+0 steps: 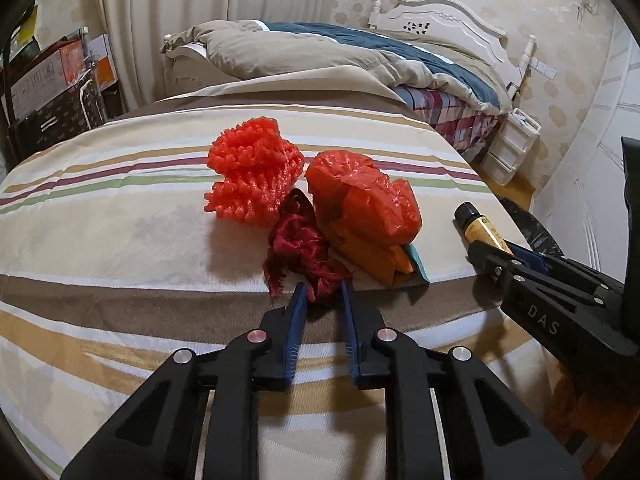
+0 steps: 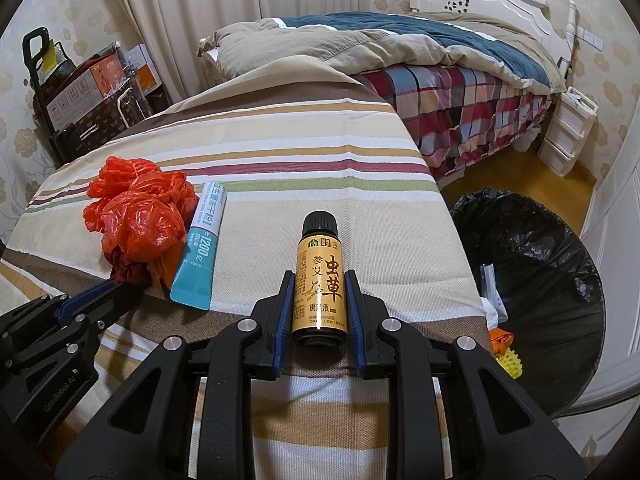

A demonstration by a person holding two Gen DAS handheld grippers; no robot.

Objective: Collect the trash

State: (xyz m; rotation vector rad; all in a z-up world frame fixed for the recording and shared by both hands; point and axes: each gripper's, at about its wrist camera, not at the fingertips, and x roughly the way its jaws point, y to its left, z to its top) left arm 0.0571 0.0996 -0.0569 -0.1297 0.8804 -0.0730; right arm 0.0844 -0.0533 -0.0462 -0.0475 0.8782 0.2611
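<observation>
Trash is lying in a small cluster on a striped cloth surface (image 1: pixel 120 216) banded in cream, tan, brown, green and maroon. At the back of the cluster a bright orange foam fruit net (image 1: pixel 253 170) is sitting bunched up, and just to its right a crumpled orange-red plastic bag (image 1: pixel 362 196) is resting on folded orange paper (image 1: pixel 376 258) and on a teal and white sachet (image 2: pixel 200 248) that is poking out along its right side. In front of these, touching both, a dark red mesh net (image 1: pixel 298 248) is lying in a loose tangle at the near edge of the pile. The left gripper (image 1: pixel 323 292), black with blue pads, is reaching into that tangle; its jaws are standing narrow, with a lower strand of the dark red mesh caught between the blue pads (image 1: pixel 298 312), which are pinching it. The right gripper (image 2: pixel 319 288) is closing firmly on a small brown glass bottle (image 2: pixel 319 276) with a black cap and a yellow label printed with Chinese characters; the bottle is pointing away from the camera, cap farthest out, with its base sitting between the pads, above the cloth near the right edge. Beside that edge, lower on a wooden floor, a round bin lined with a black plastic bag (image 2: pixel 536 264) is standing open, with white, orange and yellow scraps already lying inside. Beyond the cloth, a bed with a rumpled tan and blue quilt (image 2: pixel 360 40) is filling the background.
</observation>
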